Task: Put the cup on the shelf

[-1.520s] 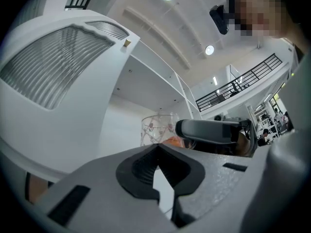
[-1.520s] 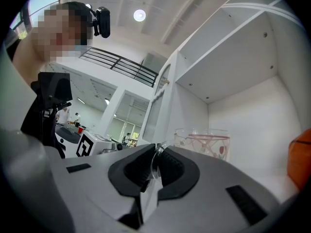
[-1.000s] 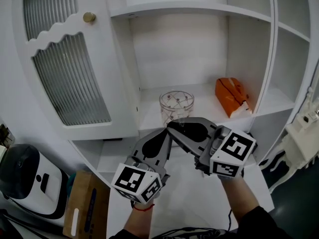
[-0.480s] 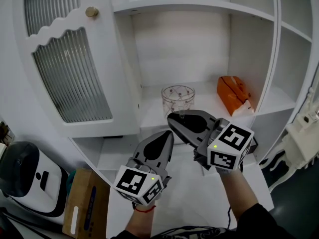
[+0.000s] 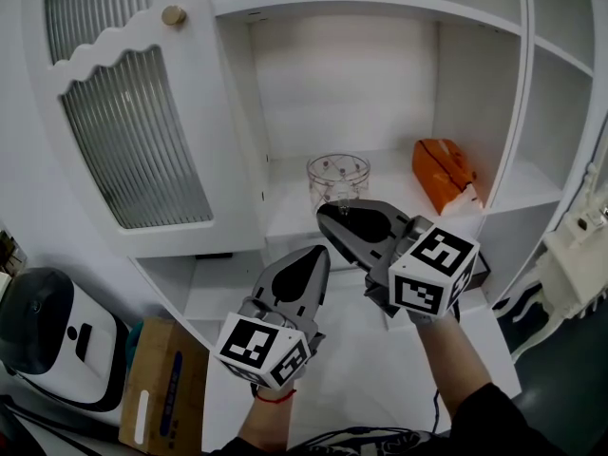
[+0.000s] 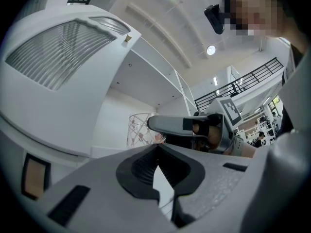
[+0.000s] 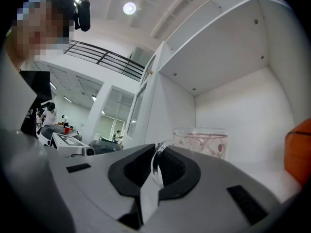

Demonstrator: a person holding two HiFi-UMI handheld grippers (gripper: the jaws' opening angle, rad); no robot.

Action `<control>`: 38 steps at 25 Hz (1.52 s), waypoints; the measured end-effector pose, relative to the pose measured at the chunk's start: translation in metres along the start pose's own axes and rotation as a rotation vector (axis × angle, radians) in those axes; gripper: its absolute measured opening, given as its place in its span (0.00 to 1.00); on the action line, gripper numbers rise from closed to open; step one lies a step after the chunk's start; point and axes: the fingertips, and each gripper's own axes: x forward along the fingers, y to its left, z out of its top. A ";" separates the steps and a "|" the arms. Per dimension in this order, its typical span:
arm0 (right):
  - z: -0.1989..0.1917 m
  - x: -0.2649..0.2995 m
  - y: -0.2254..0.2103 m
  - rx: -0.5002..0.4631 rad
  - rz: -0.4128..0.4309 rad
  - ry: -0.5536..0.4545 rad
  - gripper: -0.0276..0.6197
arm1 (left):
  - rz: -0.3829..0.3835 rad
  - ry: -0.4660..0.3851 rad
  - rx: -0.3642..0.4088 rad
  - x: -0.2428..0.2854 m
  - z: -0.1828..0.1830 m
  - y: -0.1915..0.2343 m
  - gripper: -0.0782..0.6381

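The clear glass cup (image 5: pixel 338 177) with a red pattern is over the middle shelf board (image 5: pixel 285 218) of the white cabinet; its base is hidden, so I cannot tell whether it touches the board. My right gripper (image 5: pixel 329 213) is shut on the cup's glass handle, which shows between the jaws in the right gripper view, with the cup (image 7: pixel 201 141) just beyond my right gripper (image 7: pixel 156 153). My left gripper (image 5: pixel 318 255) sits lower and to the left, shut and holding nothing. From the left gripper view, my left gripper (image 6: pixel 156 147) points at the cup (image 6: pixel 138 130).
An orange pack (image 5: pixel 440 174) lies at the right of the same shelf. The ribbed-glass cabinet door (image 5: pixel 133 131) with a brass knob (image 5: pixel 173 15) stands open at the left. A white appliance (image 5: pixel 52 340) and a cardboard box (image 5: pixel 161 383) are below left.
The right gripper has carried the cup slightly further in over the shelf. The left gripper has dropped away from it a little, still shut.
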 end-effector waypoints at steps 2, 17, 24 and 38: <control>0.000 0.000 0.000 -0.005 -0.004 -0.005 0.06 | 0.003 -0.001 -0.001 -0.001 0.001 0.000 0.11; 0.001 -0.010 0.002 -0.019 -0.030 0.003 0.15 | 0.003 -0.001 -0.001 -0.003 0.002 -0.001 0.11; 0.002 -0.023 -0.002 -0.010 -0.059 -0.018 0.15 | -0.003 0.002 -0.009 -0.001 -0.001 -0.004 0.11; -0.005 -0.053 -0.006 -0.057 -0.165 -0.025 0.15 | -0.040 -0.022 0.055 0.013 0.016 -0.015 0.11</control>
